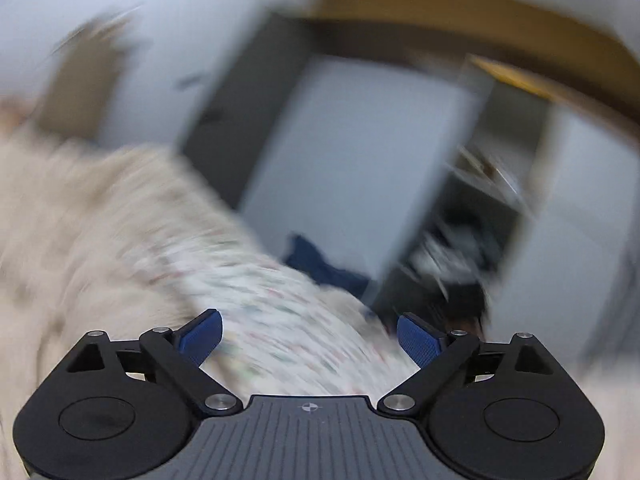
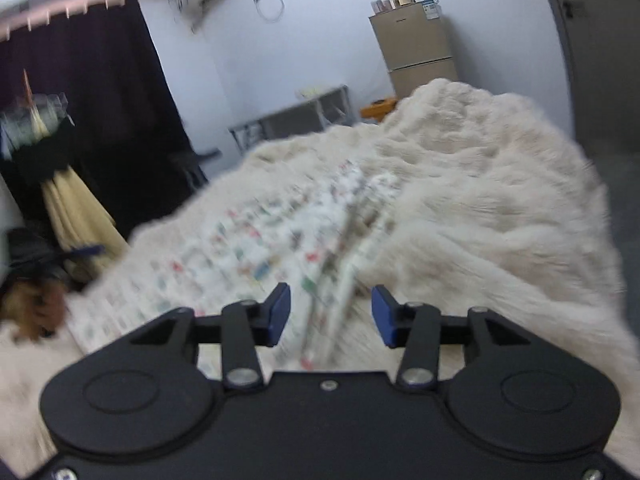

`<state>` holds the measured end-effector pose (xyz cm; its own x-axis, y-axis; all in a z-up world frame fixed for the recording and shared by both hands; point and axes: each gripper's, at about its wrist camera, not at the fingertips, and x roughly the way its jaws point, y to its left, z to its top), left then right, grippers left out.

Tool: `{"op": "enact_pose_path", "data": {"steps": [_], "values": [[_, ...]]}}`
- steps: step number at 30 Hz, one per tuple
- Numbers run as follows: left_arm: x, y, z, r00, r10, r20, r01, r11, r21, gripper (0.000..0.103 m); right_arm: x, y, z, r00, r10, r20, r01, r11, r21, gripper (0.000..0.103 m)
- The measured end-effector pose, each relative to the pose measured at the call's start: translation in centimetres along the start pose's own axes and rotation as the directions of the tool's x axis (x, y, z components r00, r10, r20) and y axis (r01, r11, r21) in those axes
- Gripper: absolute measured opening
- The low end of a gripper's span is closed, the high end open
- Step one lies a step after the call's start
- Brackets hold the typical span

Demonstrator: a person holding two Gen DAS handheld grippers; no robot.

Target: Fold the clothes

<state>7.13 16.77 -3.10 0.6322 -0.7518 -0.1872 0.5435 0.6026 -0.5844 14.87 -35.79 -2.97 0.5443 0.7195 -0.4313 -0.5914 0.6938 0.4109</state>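
Observation:
A white garment with small coloured prints (image 2: 256, 248) lies spread on a fluffy cream blanket (image 2: 480, 184) on the bed. It has a folded ridge along its right side. My right gripper (image 2: 330, 314) is open and empty, just above the garment's near edge by that ridge. The left wrist view is heavily blurred by motion. There the same printed garment (image 1: 280, 320) lies under my left gripper (image 1: 310, 340), which is wide open and empty.
A dark blue cloth (image 1: 320, 264) lies at the bed's far edge by a dark wardrobe (image 1: 248, 112). A small fridge (image 2: 416, 48), a grey shelf (image 2: 296, 120) and dark curtains (image 2: 92, 112) stand beyond the bed. A brown furry thing (image 2: 32, 312) is at the left edge.

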Motion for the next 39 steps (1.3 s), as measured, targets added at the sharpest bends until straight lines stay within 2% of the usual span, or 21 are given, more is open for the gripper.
{"op": "enact_pose_path", "data": {"steps": [2, 4, 5, 6, 7, 9, 12, 14, 16, 17, 18, 19, 24, 25, 27, 28, 30, 32, 36, 38, 39], "values": [[2.4, 2.1, 1.2, 1.0, 0.012, -0.029, -0.015, 0.993, -0.115, 0.084, 1.7, -0.5, 0.5, 1.0, 0.016, -0.024, -0.016, 0.999, 0.031, 0.044], [6.1, 3.2, 1.6, 0.995, 0.009, -0.1, -0.023, 0.99, -0.138, 0.077, 4.3, -1.3, 1.1, 0.999, 0.025, -0.045, -0.022, 0.996, 0.083, 0.044], [8.0, 3.6, 1.7, 0.989, 0.032, -0.144, -0.053, 0.989, -0.138, 0.056, 4.9, -1.7, 1.3, 0.998, 0.027, -0.052, -0.022, 0.994, 0.103, 0.043], [9.9, 4.0, 1.6, 0.98, 0.065, -0.189, -0.091, 0.986, -0.136, 0.025, 5.4, -1.5, 1.3, 0.998, 0.03, -0.056, -0.023, 0.993, 0.111, 0.039], [11.7, 4.4, 1.4, 0.967, 0.109, -0.23, -0.141, 0.982, -0.127, 0.016, 6.3, -1.7, 1.3, 0.998, 0.037, -0.057, -0.029, 0.991, 0.132, 0.018], [12.4, 4.7, 1.2, 0.964, 0.134, -0.228, -0.164, 0.979, -0.118, 0.006, 5.7, -2.4, 1.1, 0.999, 0.043, -0.029, -0.037, 0.984, 0.177, 0.007], [11.2, 4.7, 1.4, 0.981, 0.113, -0.161, -0.138, 0.979, -0.152, 0.004, 4.0, -3.1, 0.4, 0.997, 0.047, 0.056, -0.059, 0.966, 0.25, 0.003], [11.4, 3.8, 1.7, 0.968, 0.142, -0.207, -0.164, 0.982, -0.091, 0.009, 4.5, -2.8, 0.5, 0.999, 0.042, 0.029, -0.048, 0.976, 0.21, 0.01], [11.0, 3.7, 3.2, 0.966, 0.151, -0.211, -0.174, 0.98, -0.097, 0.024, 4.5, -2.8, 1.2, 0.999, 0.031, 0.023, -0.035, 0.981, 0.19, 0.022], [10.7, 4.1, 4.4, 0.973, 0.136, -0.185, -0.162, 0.977, -0.137, 0.043, 4.3, -2.8, 1.8, 0.999, 0.019, 0.034, -0.026, 0.982, 0.188, 0.039], [10.6, 4.5, 5.5, 0.978, 0.128, -0.166, -0.156, 0.973, -0.17, 0.057, 4.2, -2.8, 2.4, 0.999, 0.008, 0.045, -0.016, 0.982, 0.187, 0.047], [11.0, 5.0, 6.2, 0.978, 0.13, -0.161, -0.16, 0.968, -0.193, 0.058, 4.5, -3.0, 3.8, 0.998, 0.015, 0.058, -0.026, 0.981, 0.192, 0.057], [16.6, 8.2, 10.3, 0.963, 0.191, -0.19, -0.243, 0.918, -0.312, 0.055, 8.9, -3.1, 9.1, 0.999, 0.011, 0.031, -0.017, 0.983, 0.183, 0.059], [17.3, 8.4, 10.6, 0.958, 0.207, -0.2, -0.261, 0.917, -0.303, 0.052, 10.9, -3.0, 10.2, 1.0, 0.008, 0.006, -0.009, 0.984, 0.179, 0.058], [18.7, 8.7, 11.1, 0.947, 0.232, -0.222, -0.29, 0.914, -0.283, 0.029, 13.4, -3.0, 11.0, 1.0, 0.004, -0.017, -0.001, 0.984, 0.18, 0.057], [19.4, 8.9, 11.3, 0.947, 0.225, -0.228, -0.284, 0.919, -0.274, 0.027, 15.3, -3.0, 11.4, 0.999, 0.009, -0.038, -0.002, 0.984, 0.18, 0.054], [20.3, 9.4, 11.9, 0.958, 0.183, -0.219, -0.237, 0.938, -0.253, 0.007, 16.4, -3.1, 11.6, 0.999, 0.017, -0.048, -0.009, 0.985, 0.173, 0.036], [20.0, 9.4, 12.3, 0.965, 0.169, -0.199, -0.213, 0.951, -0.226, 0.006, 16.2, -3.5, 11.7, 0.999, 0.034, -0.008, -0.032, 0.98, 0.197, 0.002], [19.1, 9.8, 12.3, 0.973, 0.185, -0.14, -0.213, 0.949, -0.23, 0.005, 15.0, -5.1, 11.4, 0.992, 0.064, 0.104, -0.092, 0.952, 0.293, 0.001], [20.1, 10.1, 11.7, 0.952, 0.245, -0.184, -0.28, 0.939, -0.199, 0.007, 16.1, -4.2, 10.9, 0.999, -0.008, 0.051, -0.004, 0.973, 0.23, 0.002], [20.5, 10.3, 11.4, 0.939, 0.274, -0.208, -0.315, 0.927, -0.203, 0.015, 16.0, -4.1, 10.9, 0.998, -0.046, 0.037, 0.037, 0.972, 0.232, 0.004]]}}
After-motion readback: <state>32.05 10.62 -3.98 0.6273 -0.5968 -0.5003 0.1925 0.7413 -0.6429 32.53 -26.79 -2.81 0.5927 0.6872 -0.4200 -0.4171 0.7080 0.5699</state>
